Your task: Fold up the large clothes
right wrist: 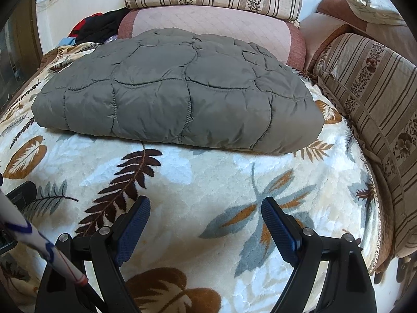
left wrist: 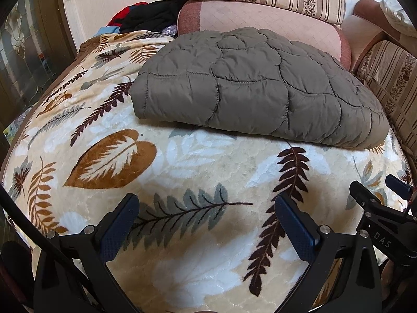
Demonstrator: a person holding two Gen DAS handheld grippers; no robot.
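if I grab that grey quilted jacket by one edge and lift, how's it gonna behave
The jacket would probably sag and unfold, since it is soft puffy layers. It is likely light for its bulk, given the padded quilting. Its sheeny shell may slip between the fingers.

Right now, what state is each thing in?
Grey quilted coat: folded into a flat bundle, lying on the blanket.
Leaf-print blanket: spread flat under it.
Left tongs: open, holding nothing.
Right tongs: open, holding nothing.
Dark clothes: heaped, unfolded, behind the blanket.
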